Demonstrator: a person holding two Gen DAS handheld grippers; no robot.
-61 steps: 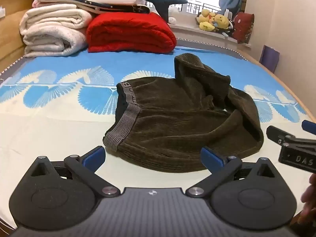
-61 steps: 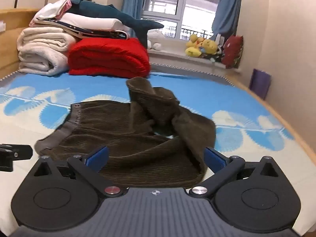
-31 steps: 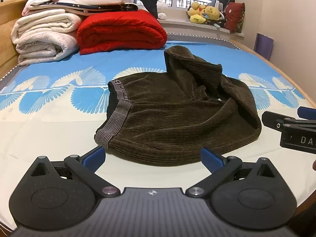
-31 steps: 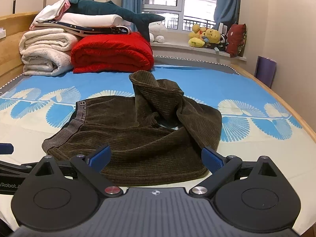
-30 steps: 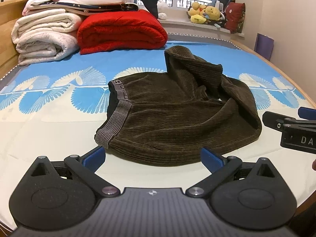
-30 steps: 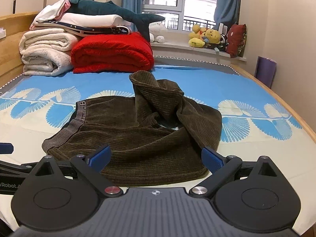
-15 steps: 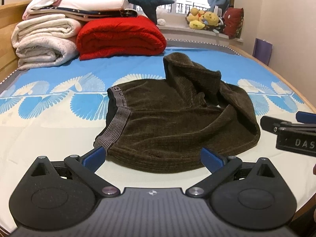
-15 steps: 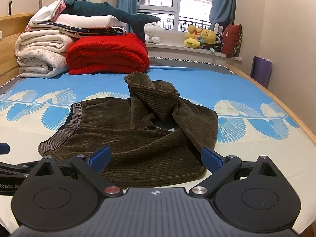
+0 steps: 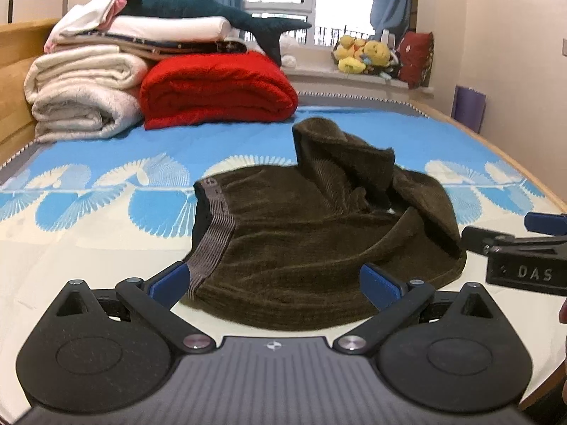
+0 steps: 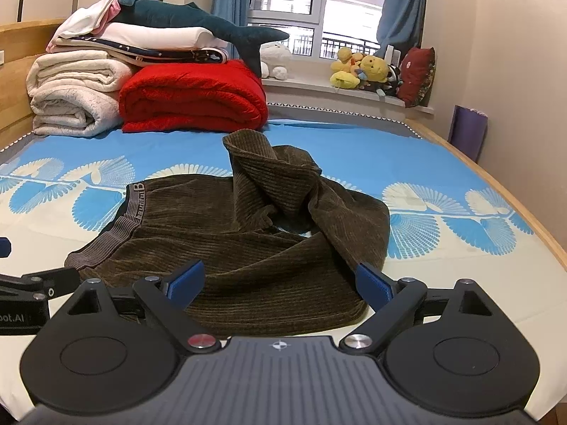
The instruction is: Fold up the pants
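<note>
Dark brown corduroy pants [image 9: 319,241] lie crumpled on the bed, the grey elastic waistband [image 9: 212,237] at the left and the legs bunched up at the back right. My left gripper [image 9: 273,279] is open, and its blue pads stand wide at the near hem without touching it. In the right wrist view the pants [image 10: 248,248] lie just ahead of my right gripper [image 10: 280,281]. Its jaws are closing slowly but still stand wide, and the near hem lies between the pads unpressed. Each gripper shows at the edge of the other's view: the right gripper [image 9: 514,248], the left gripper [image 10: 28,290].
The bed sheet [image 9: 88,248] is blue and cream with a fan print. At the headboard a red blanket [image 9: 216,88], white quilts [image 9: 81,95] and a shark plush [image 9: 212,3] are stacked. Plush toys [image 9: 365,56] sit on the windowsill. The wooden bed edge [image 10: 514,205] runs along the right.
Both views have come lower and nearer to the pants, so the near hem now lies between the pads. The right gripper's pads have drawn in slightly. The pants have not moved.
</note>
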